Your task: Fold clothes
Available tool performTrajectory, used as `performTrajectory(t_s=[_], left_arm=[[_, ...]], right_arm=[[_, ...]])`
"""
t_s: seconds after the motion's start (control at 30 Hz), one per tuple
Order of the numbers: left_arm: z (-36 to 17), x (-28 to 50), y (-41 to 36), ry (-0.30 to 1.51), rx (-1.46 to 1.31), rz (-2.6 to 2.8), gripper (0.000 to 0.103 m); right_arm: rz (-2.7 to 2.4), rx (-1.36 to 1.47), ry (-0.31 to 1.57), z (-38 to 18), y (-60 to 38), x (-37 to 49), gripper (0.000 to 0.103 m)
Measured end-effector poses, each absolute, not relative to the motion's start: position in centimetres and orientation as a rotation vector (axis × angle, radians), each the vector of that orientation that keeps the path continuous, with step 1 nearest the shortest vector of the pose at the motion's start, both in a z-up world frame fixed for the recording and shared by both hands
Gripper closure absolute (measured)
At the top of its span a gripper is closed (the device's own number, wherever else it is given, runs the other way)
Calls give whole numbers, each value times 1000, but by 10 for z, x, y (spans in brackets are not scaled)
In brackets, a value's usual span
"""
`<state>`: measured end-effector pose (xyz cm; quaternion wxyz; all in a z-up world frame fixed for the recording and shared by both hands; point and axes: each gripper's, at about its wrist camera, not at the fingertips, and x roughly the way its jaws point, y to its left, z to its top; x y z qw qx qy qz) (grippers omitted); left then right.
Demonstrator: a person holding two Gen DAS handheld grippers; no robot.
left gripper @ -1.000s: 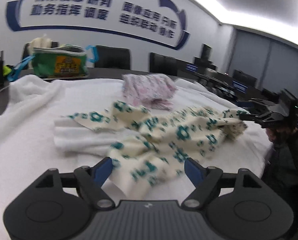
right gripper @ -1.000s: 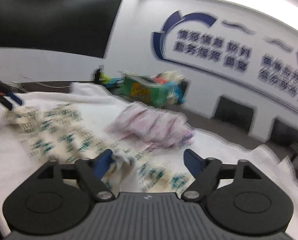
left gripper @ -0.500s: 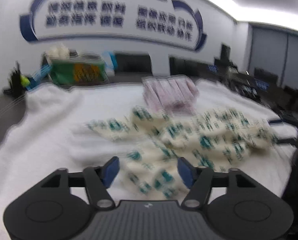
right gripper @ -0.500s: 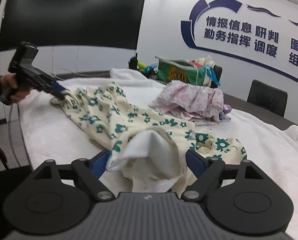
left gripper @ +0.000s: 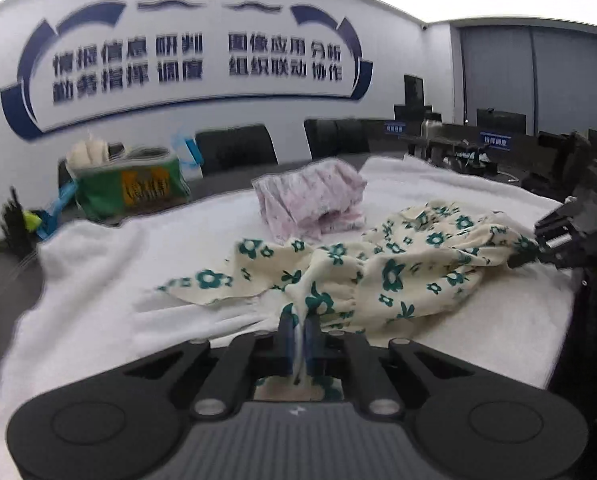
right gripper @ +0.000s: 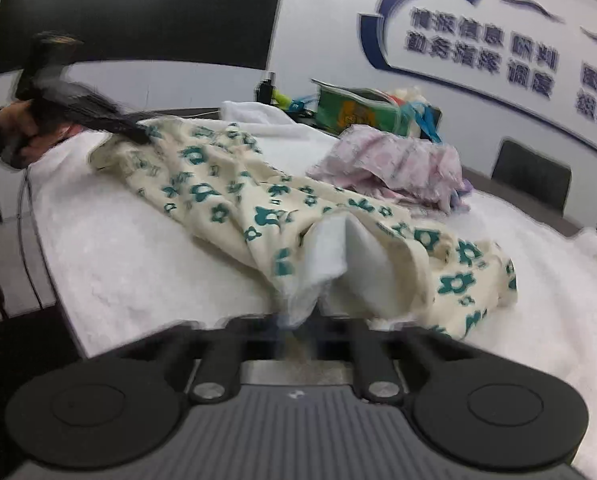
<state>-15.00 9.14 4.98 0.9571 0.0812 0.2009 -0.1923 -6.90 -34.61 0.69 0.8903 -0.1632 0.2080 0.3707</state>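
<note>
One worktop (left gripper: 98,280) under a white cover carries two garments: a cream floral garment (left gripper: 398,276) stretched across the near side and a folded pink garment (left gripper: 310,200) behind it. One green bag (left gripper: 132,192) stands at the far edge; its label is too blurred to read, as is the blue wall lettering (left gripper: 194,60). Both jaws stood wide half a second ago; now the left gripper (left gripper: 298,328) and right gripper (right gripper: 298,320) each pinch an end of the floral cloth.
</note>
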Motion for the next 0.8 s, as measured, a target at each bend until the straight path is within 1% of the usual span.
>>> performTrajectory(t_s=[0.07, 0.2, 0.27, 0.3, 0.33, 0.37, 0.4, 0.43, 0.47, 0.5, 0.53, 0.57, 0.7, 0.8], left_arm=[[45, -175, 99, 411, 159, -367, 99], [21, -211, 114, 492, 123, -362, 99], [24, -228, 133, 457, 6, -414, 93], [29, -233, 142, 430, -54, -423, 92], [35, -236, 149, 399, -102, -409, 83], [42, -233, 148, 378, -119, -403, 73], [49, -227, 144, 363, -123, -404, 71], [56, -221, 140, 349, -127, -404, 70], [63, -216, 136, 334, -130, -405, 65], [67, -206, 128, 332, -136, -427, 61], [68, -191, 115, 347, -139, -459, 48], [69, -175, 100, 368, -139, -491, 41], [67, -124, 34, 468, -24, -563, 41], [58, -91, 3, 539, 45, -566, 41]], right_arm=[[798, -328, 428, 15, -355, -75, 100], [821, -316, 465, 34, -378, -91, 100], [797, -345, 495, 37, -387, -98, 98], [775, -352, 490, 39, -392, -103, 98], [755, -339, 472, 43, -400, -107, 95], [730, -307, 441, 47, -409, -109, 83], [698, -272, 408, 51, -418, -110, 74], [649, -227, 371, 55, -424, -108, 55], [587, -178, 343, 58, -428, -102, 45], [519, -124, 334, 59, -430, -92, 45], [463, -78, 346, 58, -429, -79, 45], [416, -38, 362, 55, -427, -67, 45], [368, -6, 480, 35, -397, -27, 44], [392, 26, 541, 28, -384, -15, 44]])
